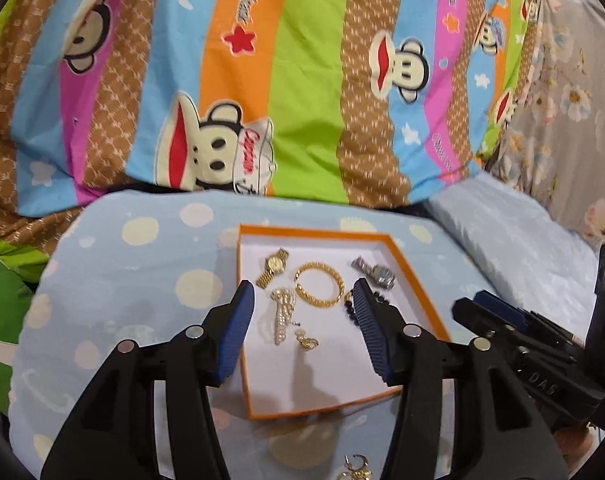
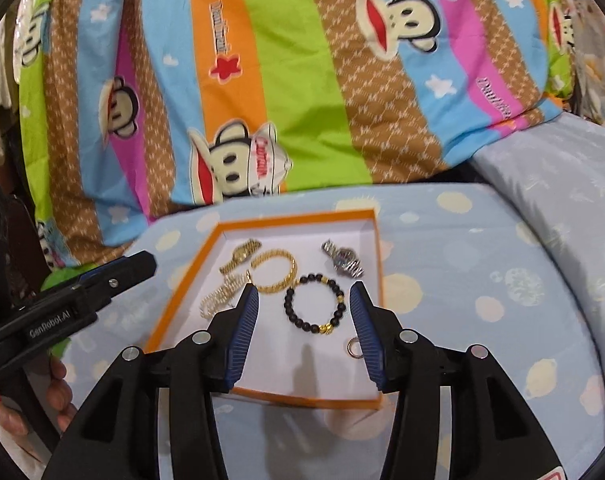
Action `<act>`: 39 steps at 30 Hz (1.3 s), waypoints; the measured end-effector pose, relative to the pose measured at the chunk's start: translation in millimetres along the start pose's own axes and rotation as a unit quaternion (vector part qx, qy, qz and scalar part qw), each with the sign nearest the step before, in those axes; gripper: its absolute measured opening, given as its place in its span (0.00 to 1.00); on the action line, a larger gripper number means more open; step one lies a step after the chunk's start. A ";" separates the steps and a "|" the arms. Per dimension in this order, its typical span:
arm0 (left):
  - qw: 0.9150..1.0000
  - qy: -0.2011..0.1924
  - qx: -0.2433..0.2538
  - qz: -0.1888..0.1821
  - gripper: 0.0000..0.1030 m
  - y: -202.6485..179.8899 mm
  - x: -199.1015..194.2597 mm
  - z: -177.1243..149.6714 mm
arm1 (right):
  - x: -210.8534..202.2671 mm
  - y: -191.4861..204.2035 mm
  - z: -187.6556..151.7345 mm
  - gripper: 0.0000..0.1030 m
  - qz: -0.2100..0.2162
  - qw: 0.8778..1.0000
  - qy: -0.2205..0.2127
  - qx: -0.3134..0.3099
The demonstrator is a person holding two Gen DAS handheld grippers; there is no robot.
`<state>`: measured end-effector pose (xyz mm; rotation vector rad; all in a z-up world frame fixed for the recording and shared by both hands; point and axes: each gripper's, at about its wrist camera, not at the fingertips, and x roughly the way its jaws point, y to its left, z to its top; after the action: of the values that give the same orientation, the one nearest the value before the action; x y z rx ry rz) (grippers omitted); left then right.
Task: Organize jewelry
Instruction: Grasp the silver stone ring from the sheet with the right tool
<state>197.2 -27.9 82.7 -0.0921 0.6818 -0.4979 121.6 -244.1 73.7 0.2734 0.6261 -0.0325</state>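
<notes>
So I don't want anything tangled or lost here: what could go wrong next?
The gold bangle lies against the pearl piece and close to the black bead bracelet; closing on one could drag a neighbour. The small ring sits beside the right tool and could be knocked. A gold piece lies outside the orange tray, easy to overlook.

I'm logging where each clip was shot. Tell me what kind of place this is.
Probably a bedroom: the orange tray of jewelry sits on a dotted blue bedsheet, with a striped cartoon-monkey quilt bunched behind it.
</notes>
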 end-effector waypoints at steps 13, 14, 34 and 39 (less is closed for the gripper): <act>0.999 0.036 -0.001 0.020 0.48 11.7 -67.5 -78.6 | -75.9 21.1 -89.8 0.51 0.003 0.999 0.043 -0.027; 0.999 0.046 -0.007 0.023 0.48 14.2 -66.8 -89.9 | -76.3 27.6 -100.0 0.51 0.002 0.998 0.052 -0.039; 0.994 0.102 -0.016 0.025 0.48 14.2 -63.7 -153.3 | -67.3 74.0 -166.8 0.44 0.045 0.988 0.125 -0.078; 0.994 0.101 -0.024 0.030 0.48 18.8 -66.0 -153.7 | -60.9 84.4 -172.1 0.43 0.048 0.986 0.135 -0.090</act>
<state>65.1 31.7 -2.9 -0.0665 0.8915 -0.4363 -17.1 -120.8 -3.8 0.1326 0.8791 0.1550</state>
